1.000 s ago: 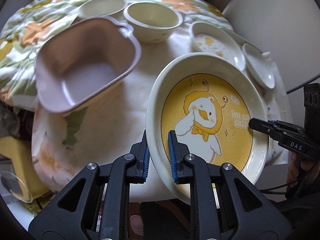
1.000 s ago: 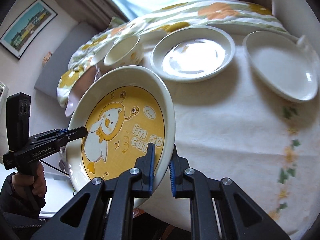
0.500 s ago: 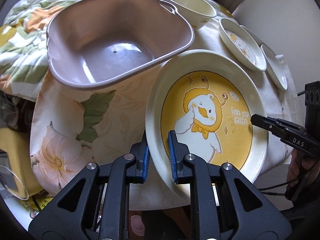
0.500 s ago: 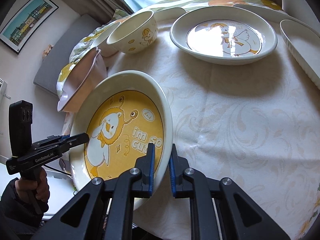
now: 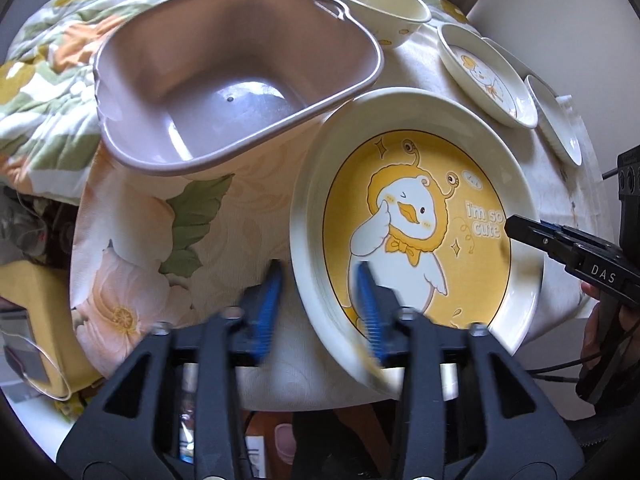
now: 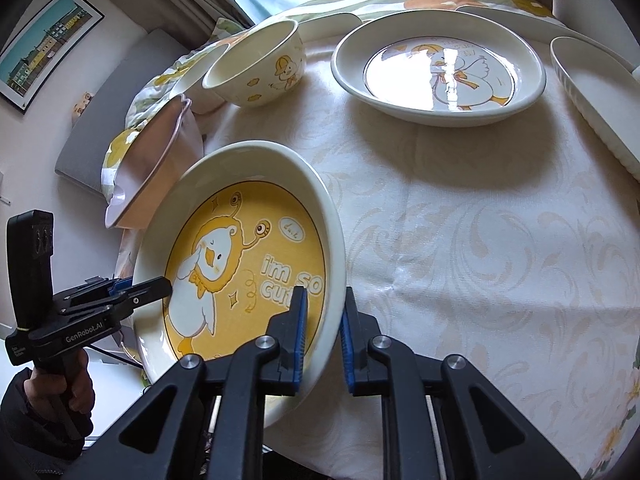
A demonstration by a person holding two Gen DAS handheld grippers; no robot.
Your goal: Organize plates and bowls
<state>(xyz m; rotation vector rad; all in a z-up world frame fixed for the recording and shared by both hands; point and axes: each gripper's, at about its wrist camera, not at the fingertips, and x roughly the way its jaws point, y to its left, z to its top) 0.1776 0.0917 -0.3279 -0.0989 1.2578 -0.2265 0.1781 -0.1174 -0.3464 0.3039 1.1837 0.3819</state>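
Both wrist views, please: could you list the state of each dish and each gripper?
Yellow duck plate: tilted at the table edge, rim between both grippers' pads.
Left gripper: jaws opening, pads clear of the rim.
Right gripper: jaws opening, still astride the rim.
Pink tub: upright, empty.
Duck bowl: upright.
White duck plate: flat, empty.

Cloth-covered table (image 6: 460, 240), duck plates (image 6: 440, 76), cream bowls (image 6: 256, 68), mauve tub (image 5: 236, 92)
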